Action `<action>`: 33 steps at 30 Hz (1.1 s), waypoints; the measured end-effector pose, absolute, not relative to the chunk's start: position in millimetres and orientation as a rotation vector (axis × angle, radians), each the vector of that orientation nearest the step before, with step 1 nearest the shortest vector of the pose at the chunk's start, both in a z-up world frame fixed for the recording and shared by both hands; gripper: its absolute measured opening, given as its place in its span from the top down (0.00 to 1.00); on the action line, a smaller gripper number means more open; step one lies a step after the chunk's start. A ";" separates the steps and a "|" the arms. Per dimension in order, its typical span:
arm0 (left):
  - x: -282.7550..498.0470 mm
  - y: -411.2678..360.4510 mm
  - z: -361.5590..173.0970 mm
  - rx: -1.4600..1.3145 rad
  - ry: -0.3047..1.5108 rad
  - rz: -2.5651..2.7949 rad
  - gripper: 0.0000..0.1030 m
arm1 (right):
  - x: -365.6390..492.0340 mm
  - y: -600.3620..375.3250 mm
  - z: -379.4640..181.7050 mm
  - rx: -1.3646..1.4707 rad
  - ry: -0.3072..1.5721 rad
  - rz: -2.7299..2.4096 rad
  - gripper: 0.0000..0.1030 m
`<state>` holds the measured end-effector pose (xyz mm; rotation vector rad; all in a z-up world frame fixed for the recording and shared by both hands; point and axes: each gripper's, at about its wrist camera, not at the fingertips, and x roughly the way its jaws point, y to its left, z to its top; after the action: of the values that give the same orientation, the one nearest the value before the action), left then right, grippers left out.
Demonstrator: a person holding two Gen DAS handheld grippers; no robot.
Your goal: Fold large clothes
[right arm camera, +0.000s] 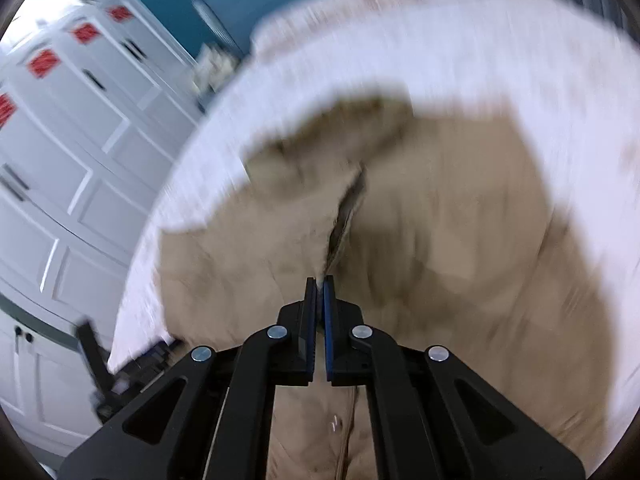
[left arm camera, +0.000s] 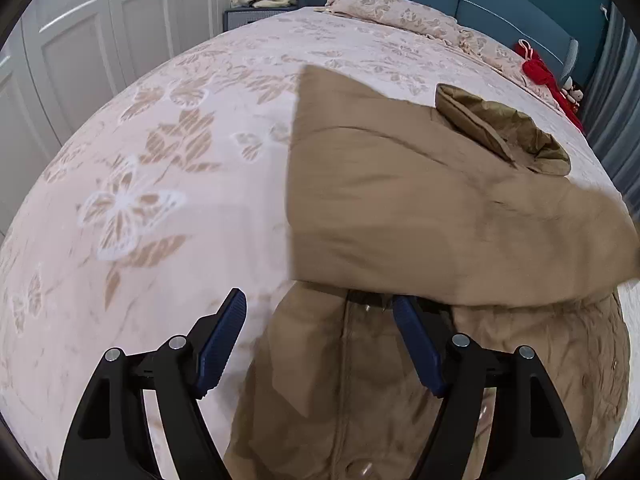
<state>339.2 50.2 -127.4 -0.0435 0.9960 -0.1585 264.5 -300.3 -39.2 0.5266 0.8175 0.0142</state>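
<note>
Right wrist view: coat [right arm camera: 420,220] (tan, blurred) lies on the bed [right arm camera: 440,52], a fold of it pinched between the right gripper [right arm camera: 319,286] fingers. Left gripper [left arm camera: 318,302] fingers stand wide over the coat's edge, gripping nothing.

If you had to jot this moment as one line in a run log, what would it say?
scene: tan coat on floral bedspread | left gripper: open over coat | right gripper: shut, pinching coat fabric | fold: unfinished
</note>
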 end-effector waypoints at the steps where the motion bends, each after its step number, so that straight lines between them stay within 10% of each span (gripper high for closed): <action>1: 344.9 48.0 -127.7 -0.040 0.990 -0.155 0.30 | 264.2 -305.7 -20.4 0.496 0.770 -0.004 0.98; 14: 385.1 37.3 -147.5 -0.134 1.023 -0.080 0.62 | 274.1 -361.0 -98.4 0.341 0.905 -0.259 0.98; 33: 363.1 43.4 -135.4 -0.109 0.933 -0.008 0.65 | 256.4 -375.4 -143.4 0.345 0.933 -0.295 0.87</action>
<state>363.1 43.4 -135.4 -0.1085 0.9329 -0.0081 256.4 -375.4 -143.4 0.3449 0.9334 -0.2946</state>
